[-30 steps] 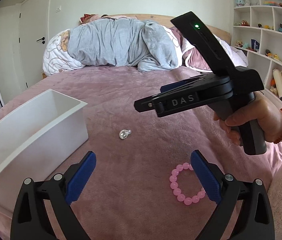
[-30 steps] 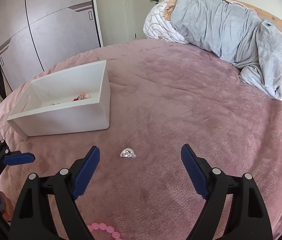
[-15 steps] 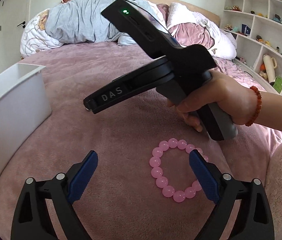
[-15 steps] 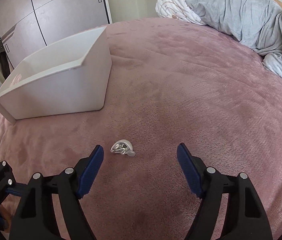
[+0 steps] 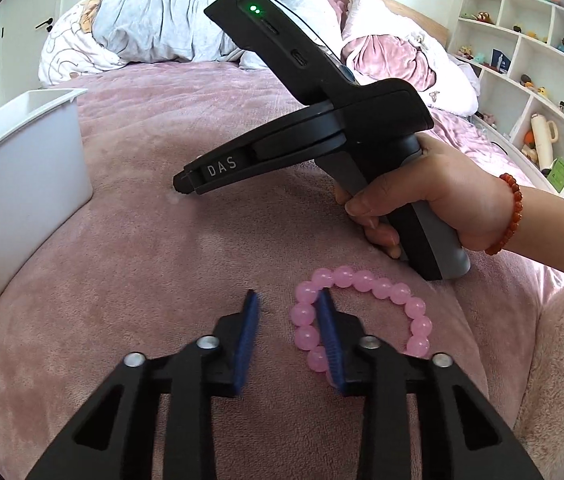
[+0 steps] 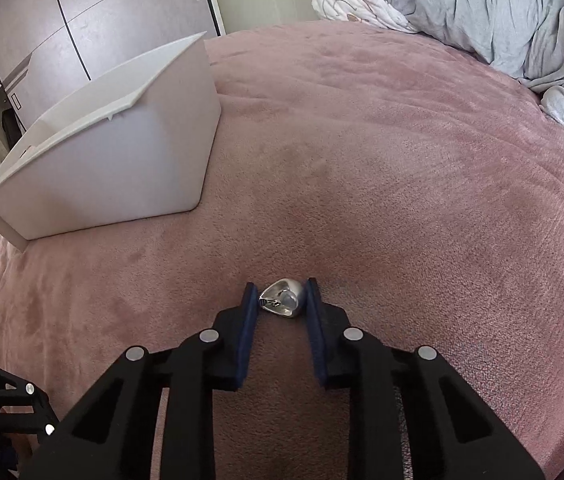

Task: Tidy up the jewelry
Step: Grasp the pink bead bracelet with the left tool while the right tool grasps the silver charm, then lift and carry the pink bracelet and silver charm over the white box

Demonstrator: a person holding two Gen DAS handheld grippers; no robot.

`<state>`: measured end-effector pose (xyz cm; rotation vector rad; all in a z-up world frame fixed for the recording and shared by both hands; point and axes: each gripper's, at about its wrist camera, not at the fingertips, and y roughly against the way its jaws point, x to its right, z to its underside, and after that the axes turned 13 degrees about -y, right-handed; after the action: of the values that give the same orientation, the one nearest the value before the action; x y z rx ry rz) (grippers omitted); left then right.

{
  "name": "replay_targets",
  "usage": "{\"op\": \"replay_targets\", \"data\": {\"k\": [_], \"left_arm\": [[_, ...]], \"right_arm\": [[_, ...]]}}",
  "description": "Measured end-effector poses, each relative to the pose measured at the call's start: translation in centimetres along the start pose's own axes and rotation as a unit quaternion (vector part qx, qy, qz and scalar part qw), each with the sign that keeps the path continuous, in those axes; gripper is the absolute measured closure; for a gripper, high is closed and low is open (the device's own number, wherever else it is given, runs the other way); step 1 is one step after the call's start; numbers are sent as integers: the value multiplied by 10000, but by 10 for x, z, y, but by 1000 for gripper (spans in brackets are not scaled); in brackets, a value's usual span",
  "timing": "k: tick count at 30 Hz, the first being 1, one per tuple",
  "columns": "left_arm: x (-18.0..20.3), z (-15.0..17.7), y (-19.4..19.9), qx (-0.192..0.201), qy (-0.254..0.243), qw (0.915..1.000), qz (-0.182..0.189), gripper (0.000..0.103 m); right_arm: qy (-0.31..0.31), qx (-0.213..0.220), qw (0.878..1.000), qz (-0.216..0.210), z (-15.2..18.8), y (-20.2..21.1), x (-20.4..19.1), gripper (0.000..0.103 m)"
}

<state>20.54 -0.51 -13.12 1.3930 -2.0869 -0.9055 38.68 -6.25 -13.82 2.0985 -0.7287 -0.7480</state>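
A pink bead bracelet (image 5: 378,286) lies on the pink bedspread. My left gripper (image 5: 287,300) is low over it, half closed, its right finger inside the ring of beads and its left finger outside; the jaws do not press the beads. A small silver ring (image 6: 282,302) lies on the bedspread between the blue pads of my right gripper (image 6: 281,294), which has closed in on it and touches it on both sides. The right gripper's tip (image 5: 184,184) also shows in the left wrist view. A white storage box (image 6: 122,152) stands to the left.
The white box (image 5: 22,168) sits close on the left in the left wrist view. A grey duvet (image 6: 502,20) is piled at the far side of the bed. Shelves with toys (image 5: 530,60) line the right wall. Wardrobe doors (image 6: 82,12) stand behind the box.
Both grippers have dropped to the bedspread and narrowed. The left now straddles one side of the bracelet. The right has closed around the silver ring.
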Motion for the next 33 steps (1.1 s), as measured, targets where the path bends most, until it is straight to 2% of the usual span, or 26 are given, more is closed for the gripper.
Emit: {"op": "replay_targets", "data": {"k": [2,10,18,26,33], "left_arm": [[-2,1,1,-32,90,10000,23,85],[-5,2,16,8,286,9996,-11,87],[-12,7,51,226,396,9989,-142,87],[-13,-5,102,459,298,9966,-620,87],[-26,-10,158,666,355,9908,-1126,87]], "right_arm": [[32,-21,10000,50,-1,-1,-1,79],[126,-49,9995,268,0,-4,-8,79],[-7,74,9991,407,0,16,-18,79],[84,458,9982,375,-5,65,-49,79],[169,753,9968,204,-22,110,-86,79]]}}
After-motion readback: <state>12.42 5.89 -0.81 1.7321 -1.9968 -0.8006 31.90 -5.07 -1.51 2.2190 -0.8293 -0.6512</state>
